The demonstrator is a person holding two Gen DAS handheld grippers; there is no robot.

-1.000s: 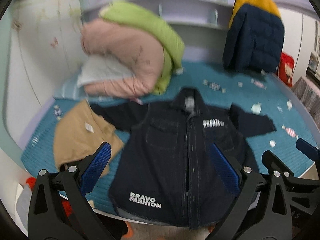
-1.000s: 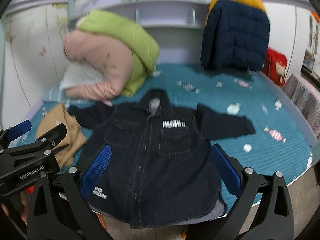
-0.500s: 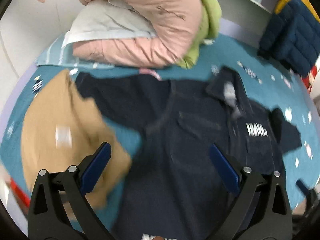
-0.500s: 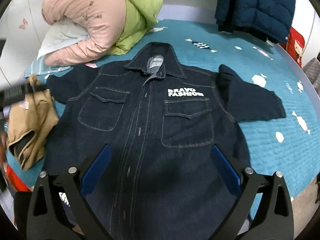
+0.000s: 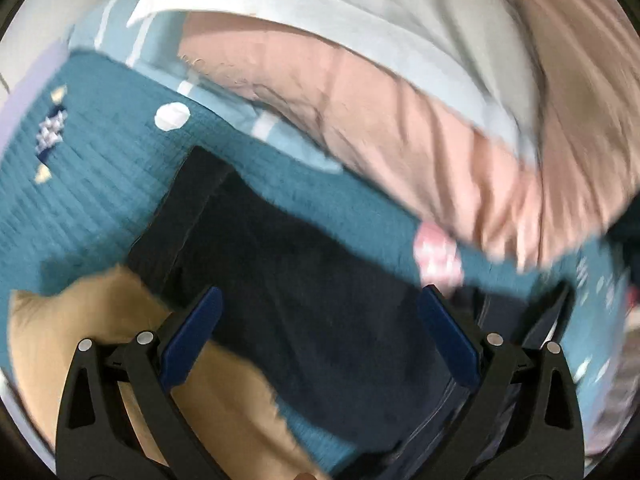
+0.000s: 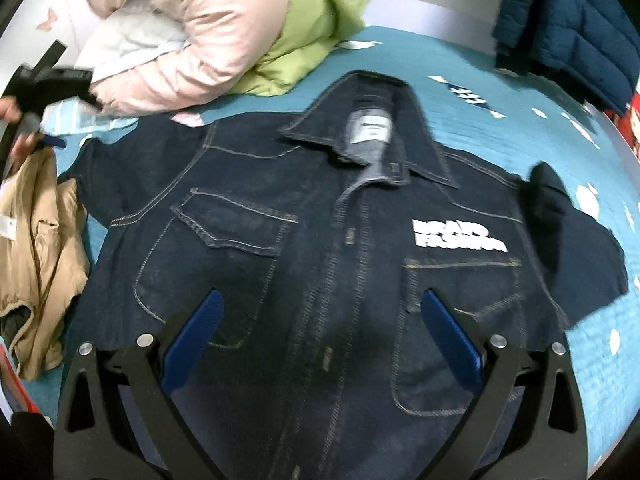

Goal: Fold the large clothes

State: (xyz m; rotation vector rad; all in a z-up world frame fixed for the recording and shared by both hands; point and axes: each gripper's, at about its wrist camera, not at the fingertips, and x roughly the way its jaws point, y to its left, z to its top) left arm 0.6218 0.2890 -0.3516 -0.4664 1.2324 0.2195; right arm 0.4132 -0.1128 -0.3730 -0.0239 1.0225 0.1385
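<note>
Left wrist view: left gripper [image 5: 320, 344] with jaws wide apart, nothing between them, hovering low over the jacket sleeve [image 5: 288, 264], blue pads [image 5: 192, 336] straddling dark cloth. Sleeve running outward to a cuffed end near the tan garment [image 5: 100, 340], which overlaps its near edge. Beyond the cuff, bare teal bedspread [image 5: 100, 184]; farther back, pink bedding [image 5: 400, 128] crowding close. Much motion blur. Right wrist view: right gripper [image 6: 320, 340] likewise spread open and empty, poised above the lower front of the denim jacket [image 6: 320, 248], between the two chest pockets. Jacket laid flat, front up, collar pointing away toward the green quilt [image 6: 320, 24], long axis running near to far, sleeves out to either side. Open bedspread to the right of the right sleeve; navy puffer coat [image 6: 568, 20] at the far right corner.
</note>
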